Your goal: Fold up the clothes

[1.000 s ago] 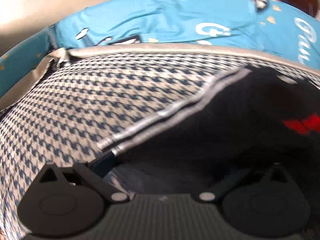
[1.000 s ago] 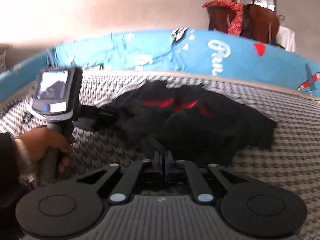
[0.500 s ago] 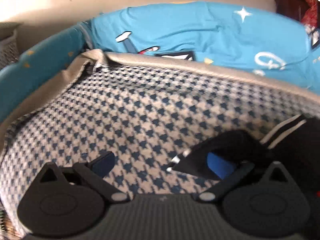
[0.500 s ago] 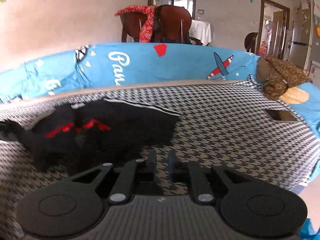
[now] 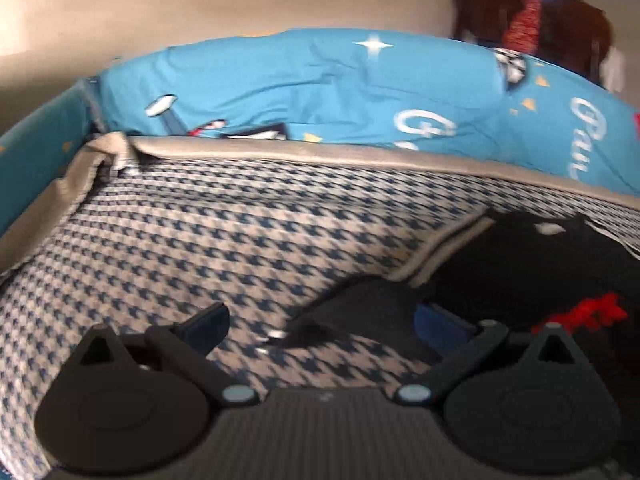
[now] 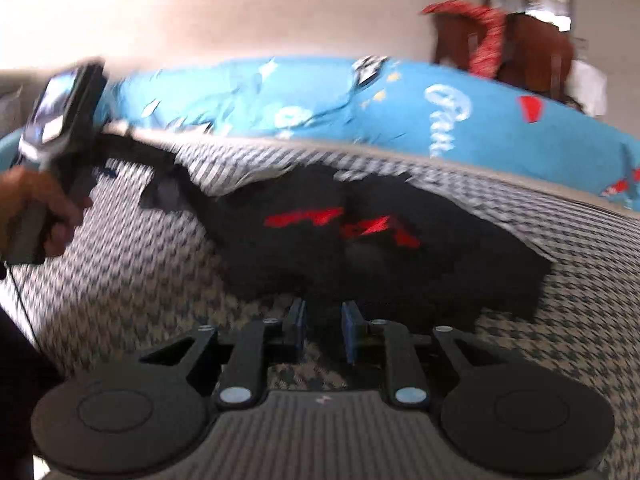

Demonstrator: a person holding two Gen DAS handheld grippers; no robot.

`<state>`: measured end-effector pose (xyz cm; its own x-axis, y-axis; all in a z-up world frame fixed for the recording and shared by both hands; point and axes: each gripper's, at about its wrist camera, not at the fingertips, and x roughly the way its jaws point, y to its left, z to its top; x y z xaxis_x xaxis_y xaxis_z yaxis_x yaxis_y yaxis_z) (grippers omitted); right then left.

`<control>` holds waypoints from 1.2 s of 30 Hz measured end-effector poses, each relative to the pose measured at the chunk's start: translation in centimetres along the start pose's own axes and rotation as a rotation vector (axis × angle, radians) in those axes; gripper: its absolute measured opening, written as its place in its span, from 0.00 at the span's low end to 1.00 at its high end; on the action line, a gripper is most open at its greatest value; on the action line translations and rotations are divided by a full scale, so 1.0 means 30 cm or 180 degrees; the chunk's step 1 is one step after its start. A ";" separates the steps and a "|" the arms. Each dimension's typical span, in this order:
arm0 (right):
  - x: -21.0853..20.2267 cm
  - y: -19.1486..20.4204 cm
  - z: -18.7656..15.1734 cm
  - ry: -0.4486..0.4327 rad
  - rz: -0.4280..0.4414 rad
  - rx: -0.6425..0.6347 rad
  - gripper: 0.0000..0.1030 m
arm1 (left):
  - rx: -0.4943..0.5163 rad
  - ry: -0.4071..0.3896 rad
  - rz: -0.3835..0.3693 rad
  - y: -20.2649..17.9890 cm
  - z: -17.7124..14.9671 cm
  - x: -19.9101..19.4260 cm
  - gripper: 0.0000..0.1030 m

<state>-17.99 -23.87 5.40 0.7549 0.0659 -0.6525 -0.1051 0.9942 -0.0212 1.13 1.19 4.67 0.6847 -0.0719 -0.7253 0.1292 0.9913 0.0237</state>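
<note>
Two grippers in view, both with jaws apart. My left gripper is spread wide, blue pads far from each other, low over the houndstooth cover. A dark corner of the garment lies between the pads, nearer the right one; can't tell if it touches either pad. Nothing clamped.

My right gripper has a narrow gap between the pads, and they sit right at the near edge of the garment. No cloth visibly pinched; frame is blurred.

Garment is black with red markings and a pale striped trim, lying bunched on the cover, roughly mid-bed in the right wrist view. Its left end stretches up toward the left gripper's body, which my left hand holds by the handle; contact point there is smeared.

Behind the cover: blue quilt with white lettering and stars, banked along the far edge. Further back, brown chairs with a red cloth draped over, against a pale wall.
</note>
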 end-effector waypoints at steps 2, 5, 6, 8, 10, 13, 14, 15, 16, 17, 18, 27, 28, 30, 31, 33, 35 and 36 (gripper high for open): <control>0.051 -0.004 0.003 0.0137 0.0146 -0.0040 0.19 | 0.0081 0.0027 -0.0149 -0.031 -0.014 -0.010 1.00; 0.133 0.026 0.024 0.0251 0.0148 -0.0323 0.19 | 0.0194 0.0058 -0.0360 -0.075 -0.034 -0.024 1.00; 0.155 0.024 0.033 0.0244 0.0060 -0.0377 0.19 | 0.0215 0.0050 -0.0401 -0.089 -0.040 -0.029 1.00; 0.206 0.001 0.058 0.0231 -0.0098 -0.0345 0.19 | 0.0265 0.0060 -0.0529 -0.114 -0.050 -0.035 1.00; 0.254 -0.052 0.088 0.0217 -0.0218 -0.0107 0.19 | 0.0352 0.0069 -0.0629 -0.139 -0.060 -0.039 1.00; 0.308 -0.143 0.124 0.0199 -0.0372 0.0330 0.19 | 0.0443 0.0085 -0.0727 -0.170 -0.072 -0.044 1.00; 0.322 -0.170 0.132 0.0199 -0.0426 0.0457 0.19 | 0.0449 0.0102 -0.0769 -0.175 -0.074 -0.042 1.00; 0.327 -0.189 0.139 0.0204 -0.0492 0.0569 0.19 | 0.0442 0.0125 -0.0818 -0.180 -0.075 -0.041 1.00; 0.330 -0.207 0.146 0.0207 -0.0544 0.0680 0.19 | 0.0423 0.0161 -0.0876 -0.186 -0.077 -0.036 1.00; 0.322 -0.219 0.150 0.0199 -0.0448 0.0791 0.19 | 0.0408 0.0202 -0.0934 -0.192 -0.080 -0.029 1.00; 0.313 -0.230 0.154 0.0190 -0.0351 0.0890 0.19 | 0.0394 0.0244 -0.0992 -0.199 -0.083 -0.022 1.00; 0.210 -0.126 0.154 -0.0054 -0.0043 0.0270 0.20 | 0.0388 0.0516 -0.1192 -0.294 -0.099 0.066 1.00; 0.207 -0.120 0.147 -0.0010 0.0029 0.0247 0.20 | 0.0396 0.0519 -0.1174 -0.301 -0.099 0.077 1.00; 0.202 -0.100 0.127 0.0074 0.0092 0.0138 0.20 | 0.0412 0.0507 -0.1146 -0.316 -0.097 0.095 1.00; 0.198 -0.089 0.117 0.0098 0.0109 0.0073 0.20 | 0.0421 0.0496 -0.1130 -0.322 -0.095 0.101 1.00; 0.200 -0.064 0.093 0.0162 0.0181 -0.0096 0.20 | 0.0441 0.0469 -0.1090 -0.333 -0.091 0.110 1.00; 0.209 -0.040 0.073 0.0241 0.0221 -0.0240 0.20 | 0.0453 0.0434 -0.1051 -0.343 -0.086 0.115 1.00; 0.216 -0.027 0.062 0.0286 0.0217 -0.0313 0.20 | 0.0455 0.0412 -0.1030 -0.348 -0.083 0.116 1.00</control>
<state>-11.81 -24.08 2.60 0.6834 0.1207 -0.7200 -0.2203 0.9744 -0.0458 0.40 -9.15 0.19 0.4970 -0.3552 -0.7917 0.4290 0.8937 -0.1317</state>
